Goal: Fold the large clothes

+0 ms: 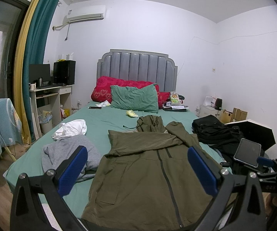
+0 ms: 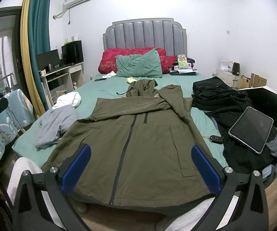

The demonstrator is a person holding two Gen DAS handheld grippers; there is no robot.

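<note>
An olive green hooded jacket (image 1: 144,169) lies front up on the green bed sheet (image 1: 103,119), zipper closed, hood towards the headboard. Both sleeves are folded across the chest. It also shows in the right wrist view (image 2: 138,144). My left gripper (image 1: 138,171) is open and empty, held above the jacket's lower half. My right gripper (image 2: 141,169) is open and empty above the jacket's hem, near the foot of the bed.
A grey garment (image 2: 55,127) and a white one (image 2: 69,100) lie left of the jacket. A pile of black clothes (image 2: 221,98) with a tablet (image 2: 252,129) and a car key (image 2: 215,139) lies to the right. Pillows (image 2: 138,65) sit by the headboard.
</note>
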